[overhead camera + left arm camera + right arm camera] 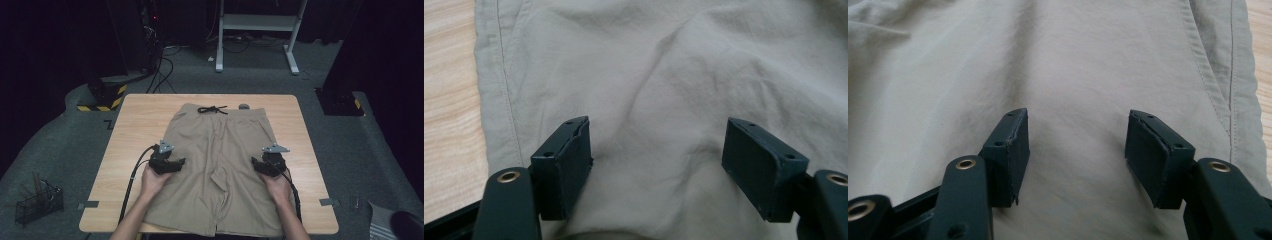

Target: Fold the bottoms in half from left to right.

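Note:
A pair of beige shorts (220, 160) lies spread flat on the wooden table (130, 130), waistband with a black drawstring (212, 109) at the far side. My left gripper (170, 162) hovers over the shorts' left leg near the side seam; its jaws stand wide apart above wrinkled fabric (659, 125), nothing between them. My right gripper (265, 165) is over the right leg, also open, with smooth cloth (1078, 100) below it and the side seam (1218, 85) to its right.
A small grey object (244, 106) lies at the table's far edge by the waistband. A black wire basket (39, 202) stands on the floor at the left. Tape marks (327, 202) sit near the front corners. A white desk frame (257, 30) stands beyond.

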A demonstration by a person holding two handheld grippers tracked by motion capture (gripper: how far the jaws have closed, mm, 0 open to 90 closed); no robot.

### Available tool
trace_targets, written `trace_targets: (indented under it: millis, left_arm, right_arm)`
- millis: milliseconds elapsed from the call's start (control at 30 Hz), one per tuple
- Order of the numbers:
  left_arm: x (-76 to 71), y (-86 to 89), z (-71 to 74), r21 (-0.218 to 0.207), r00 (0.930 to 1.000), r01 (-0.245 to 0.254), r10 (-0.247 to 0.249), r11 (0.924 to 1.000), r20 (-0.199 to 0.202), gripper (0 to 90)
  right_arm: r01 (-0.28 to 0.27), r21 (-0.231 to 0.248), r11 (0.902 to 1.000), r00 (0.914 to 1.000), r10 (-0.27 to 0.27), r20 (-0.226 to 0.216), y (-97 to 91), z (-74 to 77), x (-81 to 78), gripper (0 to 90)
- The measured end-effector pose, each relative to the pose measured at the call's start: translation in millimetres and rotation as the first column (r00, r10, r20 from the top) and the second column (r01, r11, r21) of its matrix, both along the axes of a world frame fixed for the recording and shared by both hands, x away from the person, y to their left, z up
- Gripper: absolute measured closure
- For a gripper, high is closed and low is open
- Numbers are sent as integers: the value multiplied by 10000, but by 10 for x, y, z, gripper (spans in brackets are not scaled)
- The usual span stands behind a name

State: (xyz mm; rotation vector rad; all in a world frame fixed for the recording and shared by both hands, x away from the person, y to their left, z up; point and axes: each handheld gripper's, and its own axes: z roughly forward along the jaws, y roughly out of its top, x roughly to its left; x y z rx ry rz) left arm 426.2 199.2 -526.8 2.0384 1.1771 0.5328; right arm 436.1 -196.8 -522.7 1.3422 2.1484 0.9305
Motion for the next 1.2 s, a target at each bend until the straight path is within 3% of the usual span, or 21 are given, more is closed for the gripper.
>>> trace_targets:
  millis: [667, 1200]
  left_arm:
    - [-386, 13, -4, -16, 10000, -45, 45, 10000, -1, 275]
    - [-702, 13, -4, 8, 10000, -68, 68, 10000, 6, 273]
  right_arm:
    - [-257, -27, 9997, 9997, 257, 23, 11, -2, -317, 430]
    - [-482, -2, 9988, 9988, 482, 4, 28, -3, -678, 429]
